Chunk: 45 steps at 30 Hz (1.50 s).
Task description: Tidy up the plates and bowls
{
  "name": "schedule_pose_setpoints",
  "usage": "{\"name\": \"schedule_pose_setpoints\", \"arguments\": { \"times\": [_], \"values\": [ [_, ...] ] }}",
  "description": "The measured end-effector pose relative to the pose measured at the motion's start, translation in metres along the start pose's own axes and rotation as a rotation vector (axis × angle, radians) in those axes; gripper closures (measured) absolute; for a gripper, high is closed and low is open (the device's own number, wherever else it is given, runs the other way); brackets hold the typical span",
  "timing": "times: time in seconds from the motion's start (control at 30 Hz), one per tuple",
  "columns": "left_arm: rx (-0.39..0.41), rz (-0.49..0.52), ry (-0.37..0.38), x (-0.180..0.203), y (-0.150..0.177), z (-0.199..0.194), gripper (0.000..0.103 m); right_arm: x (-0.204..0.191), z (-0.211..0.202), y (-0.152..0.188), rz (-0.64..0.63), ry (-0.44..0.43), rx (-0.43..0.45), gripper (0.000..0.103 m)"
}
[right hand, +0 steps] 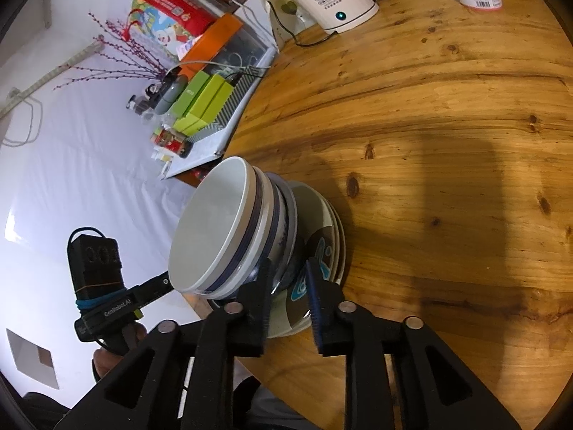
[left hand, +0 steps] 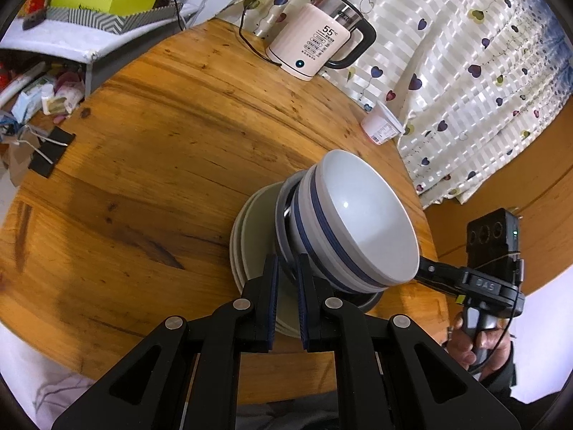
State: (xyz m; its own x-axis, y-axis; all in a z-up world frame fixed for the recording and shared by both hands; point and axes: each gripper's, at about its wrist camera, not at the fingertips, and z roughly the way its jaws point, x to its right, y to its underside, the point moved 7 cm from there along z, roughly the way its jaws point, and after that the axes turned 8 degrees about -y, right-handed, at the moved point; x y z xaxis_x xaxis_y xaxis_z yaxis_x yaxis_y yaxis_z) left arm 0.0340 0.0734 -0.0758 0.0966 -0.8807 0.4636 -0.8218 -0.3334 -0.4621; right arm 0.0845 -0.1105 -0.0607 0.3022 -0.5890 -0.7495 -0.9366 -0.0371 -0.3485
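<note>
Neatly, blue-banded white bowls (left hand: 358,222) nest atop plates (left hand: 250,236).

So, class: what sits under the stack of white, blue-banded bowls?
The bowl stack rests on a pile of pale plates, the top one showing a blue pattern. The bowls cover the plates' centres.

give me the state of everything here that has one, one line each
bowls: nested, upright on the plates
plates: stacked on the table
left gripper: fingers a little apart, either side of the plates' rim
right gripper: open, fingers straddling the plates' rim
kettle: upright on its base, display reads 55, light on
yogurt cup: lying on its side by the table edge
</note>
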Motion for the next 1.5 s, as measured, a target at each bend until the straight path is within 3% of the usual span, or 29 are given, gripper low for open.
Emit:
{"name": "schedule_pose_setpoints", "arguments": {
  "times": [0.33,0.47,0.9,1.03,1.5],
  "values": [
    [0.067,0.073,-0.1,0.01,0.004,-0.011,0.092,-0.022,-0.019,0.01,-0.122,0.07,0.035,0.046],
    [0.094,0.106,-0.154,0.015,0.007,-0.015,0.078,-0.033,-0.026,0.014,-0.194,0.128,0.051,0.035],
    [0.127,0.183,-0.255,0.028,0.016,-0.019,0.075,-0.051,-0.03,0.028,-0.339,0.248,0.062,0.022],
    [0.134,0.197,-0.269,0.031,0.019,-0.018,0.055,-0.053,-0.025,0.033,-0.364,0.27,0.053,0.021],
    [0.128,0.205,-0.332,0.026,0.029,-0.012,0.053,-0.054,-0.009,0.043,-0.437,0.343,0.021,0.02]
  ]
}}
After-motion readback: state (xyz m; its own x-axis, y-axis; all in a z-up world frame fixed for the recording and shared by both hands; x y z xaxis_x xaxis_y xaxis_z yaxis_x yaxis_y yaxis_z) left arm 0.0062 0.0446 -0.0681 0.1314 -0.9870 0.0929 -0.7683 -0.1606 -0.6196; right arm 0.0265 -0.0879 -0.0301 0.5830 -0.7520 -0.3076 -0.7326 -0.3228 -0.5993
